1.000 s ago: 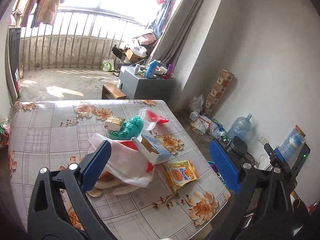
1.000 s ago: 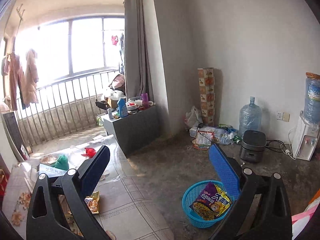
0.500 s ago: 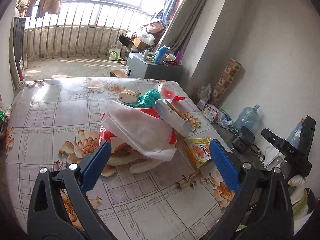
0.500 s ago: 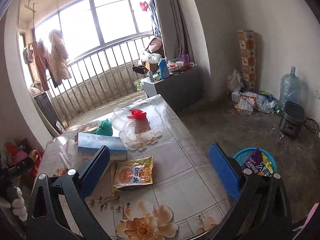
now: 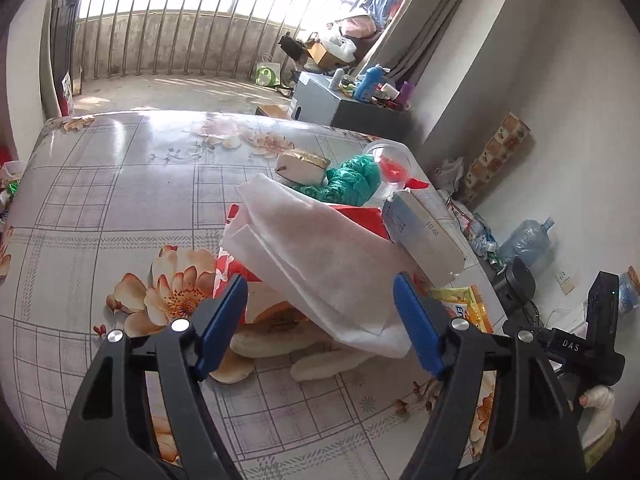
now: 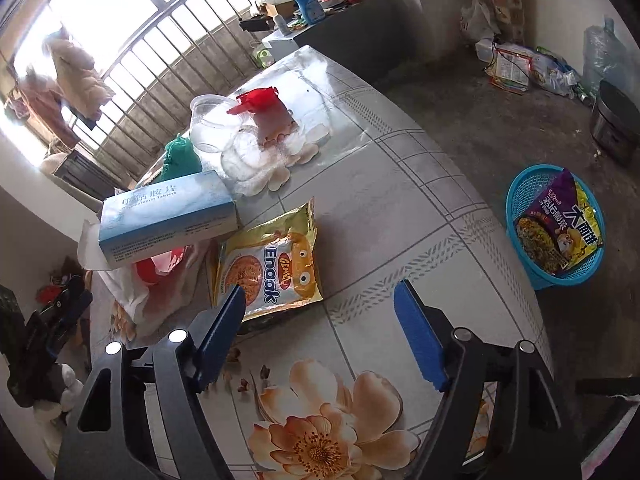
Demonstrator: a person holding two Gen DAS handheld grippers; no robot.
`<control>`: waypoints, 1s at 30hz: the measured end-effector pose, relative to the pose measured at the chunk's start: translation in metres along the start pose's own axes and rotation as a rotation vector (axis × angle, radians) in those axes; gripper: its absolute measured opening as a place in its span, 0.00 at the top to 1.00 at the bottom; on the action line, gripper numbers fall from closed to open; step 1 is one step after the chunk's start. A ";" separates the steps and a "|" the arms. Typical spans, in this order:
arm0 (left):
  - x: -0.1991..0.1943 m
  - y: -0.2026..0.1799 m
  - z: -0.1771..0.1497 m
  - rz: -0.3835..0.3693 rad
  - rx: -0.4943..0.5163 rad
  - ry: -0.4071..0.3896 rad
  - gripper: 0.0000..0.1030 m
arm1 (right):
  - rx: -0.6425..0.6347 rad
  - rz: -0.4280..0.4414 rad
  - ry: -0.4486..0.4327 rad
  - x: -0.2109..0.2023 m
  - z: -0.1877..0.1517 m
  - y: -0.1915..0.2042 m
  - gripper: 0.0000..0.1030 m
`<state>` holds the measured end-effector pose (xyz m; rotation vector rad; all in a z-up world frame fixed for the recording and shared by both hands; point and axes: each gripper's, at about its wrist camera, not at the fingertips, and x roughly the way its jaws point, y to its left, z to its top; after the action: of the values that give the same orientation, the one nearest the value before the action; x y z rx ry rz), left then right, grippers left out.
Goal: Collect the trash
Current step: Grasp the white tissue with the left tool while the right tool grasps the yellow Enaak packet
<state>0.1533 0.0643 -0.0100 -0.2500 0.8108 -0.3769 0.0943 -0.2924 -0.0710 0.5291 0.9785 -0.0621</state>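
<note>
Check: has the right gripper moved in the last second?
Yes. The right gripper swung from over the floor near the blue basket to above the table, now open just short of the Enaak packet.

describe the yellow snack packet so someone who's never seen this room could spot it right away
Start at the flower-print table, at the edge nearest the blue basket on the floor. The yellow snack packet lies flat beside the pale blue box. It alone is glossy yellow, printed "Enaak".
</note>
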 end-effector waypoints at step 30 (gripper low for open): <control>-0.010 0.012 0.003 0.033 0.062 -0.034 1.00 | -0.232 -0.159 -0.017 0.027 -0.002 0.043 0.96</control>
<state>0.1517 0.0797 -0.0058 -0.1848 0.7680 -0.3648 0.1207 -0.2494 -0.0765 0.2371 0.9952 -0.0934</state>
